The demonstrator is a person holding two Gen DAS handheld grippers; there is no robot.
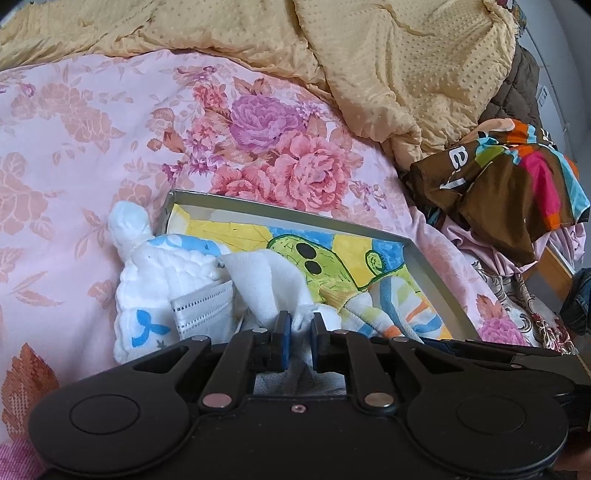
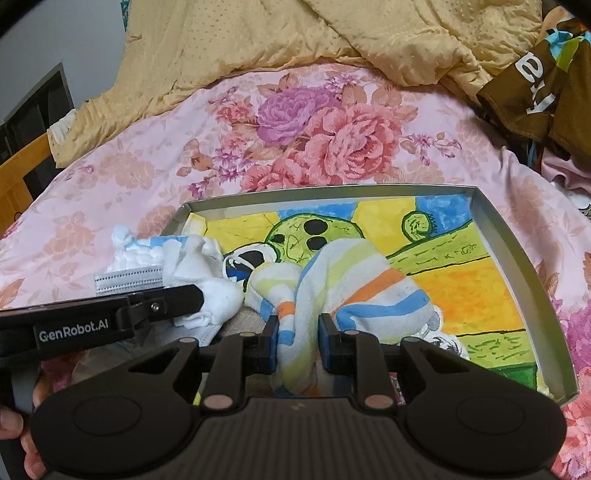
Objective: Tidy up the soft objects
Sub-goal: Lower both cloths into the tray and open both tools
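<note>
Left gripper point(image 1: 299, 325) angled down, jaws nipping white cloth point(image 1: 273, 284), right gripper point(image 2: 295, 332) tilted over tray point(image 2: 517, 258), clamping striped sock point(image 2: 354, 288)

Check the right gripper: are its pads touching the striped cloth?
Touching. The right wrist view shows the striped cloth bunched between the right gripper, both blue pads pressing its folds, no gap either side.

A bed under a pink floral sheet point(image 2: 147, 147) and rumpled yellow quilt point(image 1: 369, 55), beside a pale wall point(image 2: 66, 33).
</note>
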